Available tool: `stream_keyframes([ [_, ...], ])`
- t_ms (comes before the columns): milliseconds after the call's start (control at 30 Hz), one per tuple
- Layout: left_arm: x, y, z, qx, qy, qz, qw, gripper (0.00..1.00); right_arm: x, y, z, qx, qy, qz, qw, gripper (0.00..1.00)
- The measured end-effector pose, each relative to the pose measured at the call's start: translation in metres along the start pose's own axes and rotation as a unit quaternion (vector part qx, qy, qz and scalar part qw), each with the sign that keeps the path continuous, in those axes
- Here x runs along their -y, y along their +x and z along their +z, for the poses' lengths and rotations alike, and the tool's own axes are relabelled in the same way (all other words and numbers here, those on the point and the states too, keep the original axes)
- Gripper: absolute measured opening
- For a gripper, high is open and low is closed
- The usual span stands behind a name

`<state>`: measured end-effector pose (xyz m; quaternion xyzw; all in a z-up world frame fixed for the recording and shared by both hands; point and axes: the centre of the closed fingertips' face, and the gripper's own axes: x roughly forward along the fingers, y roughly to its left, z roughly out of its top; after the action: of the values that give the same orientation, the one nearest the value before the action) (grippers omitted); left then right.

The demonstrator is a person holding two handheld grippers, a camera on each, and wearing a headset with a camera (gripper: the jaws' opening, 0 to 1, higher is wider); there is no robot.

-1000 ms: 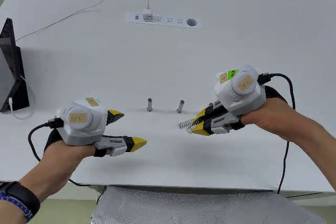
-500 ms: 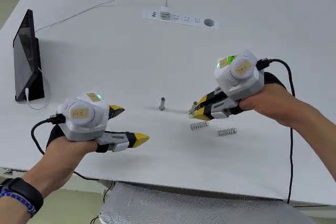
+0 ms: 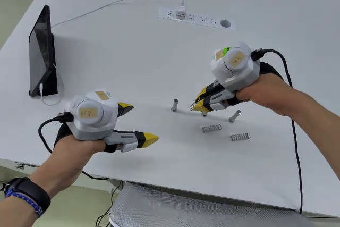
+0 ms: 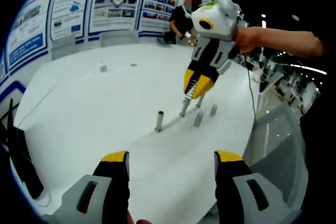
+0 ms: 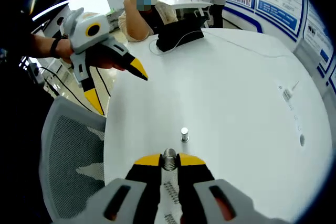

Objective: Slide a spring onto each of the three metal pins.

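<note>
Three short metal pins stand in a row on the white table: the left pin (image 3: 175,104), the middle pin (image 3: 204,114) and the right pin (image 3: 234,115). My right gripper (image 3: 198,106) is shut on a small spring (image 5: 169,154), held just over the middle pin. From the left gripper view the spring (image 4: 195,83) hangs nearly upright above that pin (image 4: 184,107). Two more springs lie flat in front of the pins, one (image 3: 211,128) nearer the middle, the other (image 3: 240,136) to its right. My left gripper (image 3: 139,124) hovers open near the front left, nothing between its fingers.
A dark tablet (image 3: 41,51) stands at the table's left edge with a cable. A white power strip (image 3: 196,18) lies at the back. A grey mesh chair back (image 3: 212,208) is below the front edge. A seated person (image 5: 142,11) is beyond the table.
My right gripper has carried the spring up and back from near the table surface to just above the middle pin, tipping it more upright. The left gripper has stayed open in place.
</note>
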<state>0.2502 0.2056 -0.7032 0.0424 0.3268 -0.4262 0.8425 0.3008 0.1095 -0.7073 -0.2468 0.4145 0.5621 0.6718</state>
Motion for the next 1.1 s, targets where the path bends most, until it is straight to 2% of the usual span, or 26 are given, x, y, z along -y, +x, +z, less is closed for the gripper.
stream_keyframes([
  [200, 0.000, -0.002, 0.003, 0.007, -0.004, 0.002, 1.0000, 0.67, 0.007, 0.010, 0.008, -0.006, -0.010, 0.003, 0.9999, 0.12],
  [400, -0.002, -0.003, -0.001, 0.006, -0.008, 0.002, 1.0000, 0.67, 0.012, 0.018, 0.011, -0.013, -0.013, 0.007, 0.9998, 0.13],
  [767, -0.008, -0.006, -0.007, 0.006, -0.020, 0.008, 0.9997, 0.67, 0.011, 0.027, 0.021, -0.025, -0.029, 0.008, 0.9992, 0.13],
  [1100, -0.011, -0.006, -0.010, 0.006, -0.028, 0.012, 0.9995, 0.66, 0.012, 0.032, 0.022, -0.039, -0.046, 0.009, 0.9981, 0.13],
])
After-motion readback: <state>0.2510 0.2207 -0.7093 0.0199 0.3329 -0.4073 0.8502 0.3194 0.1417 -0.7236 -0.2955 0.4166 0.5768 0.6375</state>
